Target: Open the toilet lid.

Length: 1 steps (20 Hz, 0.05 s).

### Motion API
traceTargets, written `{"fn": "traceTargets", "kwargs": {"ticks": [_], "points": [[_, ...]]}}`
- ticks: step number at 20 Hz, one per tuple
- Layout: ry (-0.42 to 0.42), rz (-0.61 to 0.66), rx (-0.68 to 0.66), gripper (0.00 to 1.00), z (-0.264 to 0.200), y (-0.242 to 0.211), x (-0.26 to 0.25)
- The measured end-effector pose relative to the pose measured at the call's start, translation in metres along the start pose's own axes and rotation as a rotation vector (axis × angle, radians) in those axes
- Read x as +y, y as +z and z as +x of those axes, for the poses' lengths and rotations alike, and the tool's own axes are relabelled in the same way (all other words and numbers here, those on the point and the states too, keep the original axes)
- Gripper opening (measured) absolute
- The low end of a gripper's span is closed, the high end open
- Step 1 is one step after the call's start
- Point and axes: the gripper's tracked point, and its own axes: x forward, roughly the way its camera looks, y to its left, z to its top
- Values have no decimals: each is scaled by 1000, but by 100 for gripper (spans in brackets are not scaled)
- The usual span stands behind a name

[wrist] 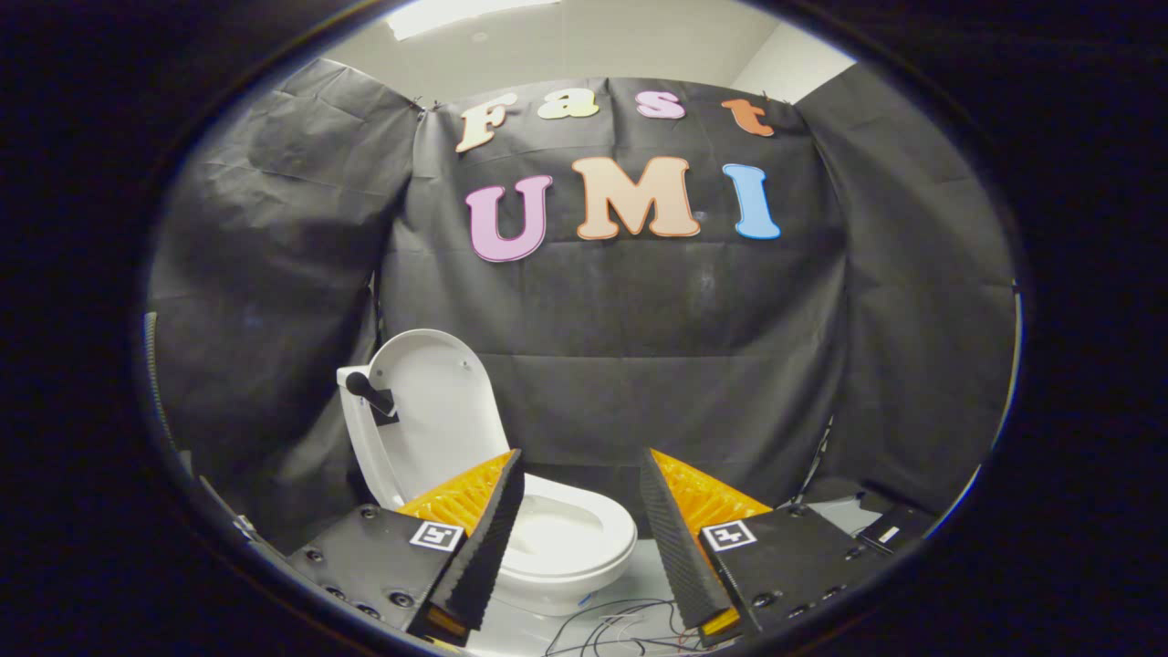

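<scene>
The gripper has its fingers spread wide, holding nothing. The toilet sits just beyond them, its bowl between the fingers. Its lid stands upright, beyond the left finger. A black handle sticks out from the lid's edge. Loose wires lie between the fingers.

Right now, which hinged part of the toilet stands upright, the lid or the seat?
The lid stands raised behind the bowl; the seat lies flat on the rim. The open tool holds nothing.
</scene>
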Motion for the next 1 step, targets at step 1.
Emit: {"fn": "traceTargets", "kwargs": {"ticks": [1], "points": [[3,-2,-33,80,4,7,0]]}}
